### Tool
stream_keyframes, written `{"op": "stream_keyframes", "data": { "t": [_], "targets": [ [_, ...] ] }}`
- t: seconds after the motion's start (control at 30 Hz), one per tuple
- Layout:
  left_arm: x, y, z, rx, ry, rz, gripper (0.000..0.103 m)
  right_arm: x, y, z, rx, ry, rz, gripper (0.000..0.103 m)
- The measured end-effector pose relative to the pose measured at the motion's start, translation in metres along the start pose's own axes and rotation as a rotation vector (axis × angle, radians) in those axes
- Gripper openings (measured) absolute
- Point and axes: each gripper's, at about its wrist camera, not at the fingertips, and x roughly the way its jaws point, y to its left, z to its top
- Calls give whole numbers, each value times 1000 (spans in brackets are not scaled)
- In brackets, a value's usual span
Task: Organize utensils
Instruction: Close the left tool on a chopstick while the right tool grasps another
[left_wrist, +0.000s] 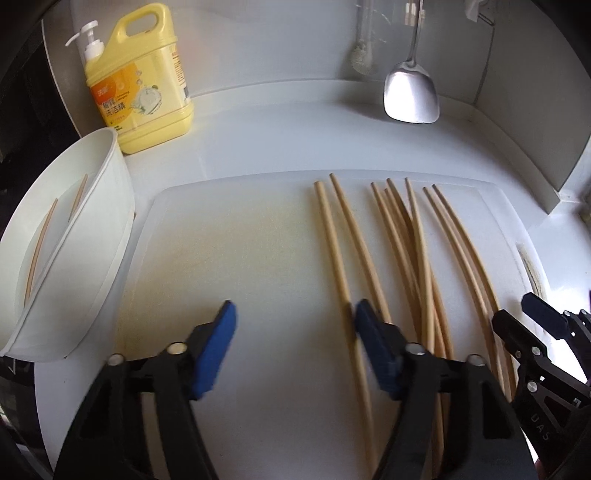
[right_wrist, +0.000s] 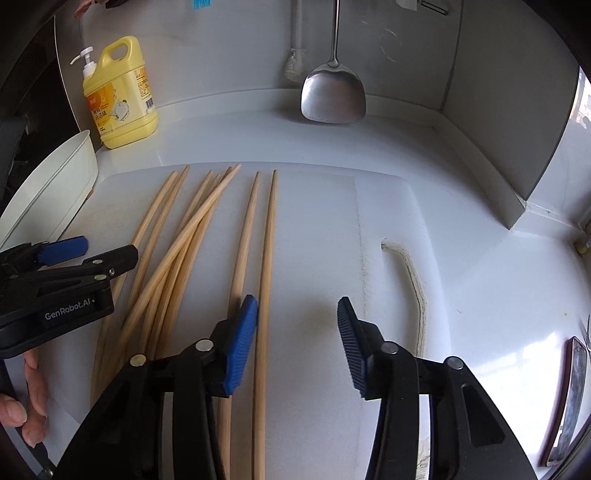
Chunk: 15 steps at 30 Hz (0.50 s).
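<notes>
Both tongs hang open over the white cutting board (left_wrist: 229, 236): left gripper (left_wrist: 293, 325) and right gripper (right_wrist: 297, 321) grip nothing, wooden chopsticks (left_wrist: 417, 243) lying below them

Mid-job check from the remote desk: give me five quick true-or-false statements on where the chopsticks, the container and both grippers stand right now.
1. Loose chopsticks lie on the white cutting board. True.
2. The white container at the board's left side holds no chopsticks. False: two chopsticks already lie inside it.
3. The left gripper is clamped on a chopstick. False: its jaws stand apart over bare board, the leftmost chopstick passing beside one pad.
4. The right gripper is open and holds nothing. True: one chopstick lies between its pads, unpressed.
5. The metal spatula lies flat among the chopsticks. False: it hangs against the back wall, right of the yellow detergent bottle.
</notes>
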Motion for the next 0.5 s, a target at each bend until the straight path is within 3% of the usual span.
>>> {"op": "stream_keyframes", "data": {
  "t": [0.03,0.07,0.13,0.2,0.5],
  "targets": [
    [-2,-4,0,17,-2,-3,35,0,1,0,-6,-1,1,31],
    [-3,-7,0,31,-1,-10,30,0,2,0,-12,-3,2,29],
    [-4,-12,-2,48,-1,-21,8,1,5,1,-25,-5,4,15],
    [-5,-15,-3,66,-2,-14,7,1,6,1,-30,-5,1,6],
    [-8,-2,-3,38,40,-86,7,-3,-9,3,63,6,40,6]
  ]
}}
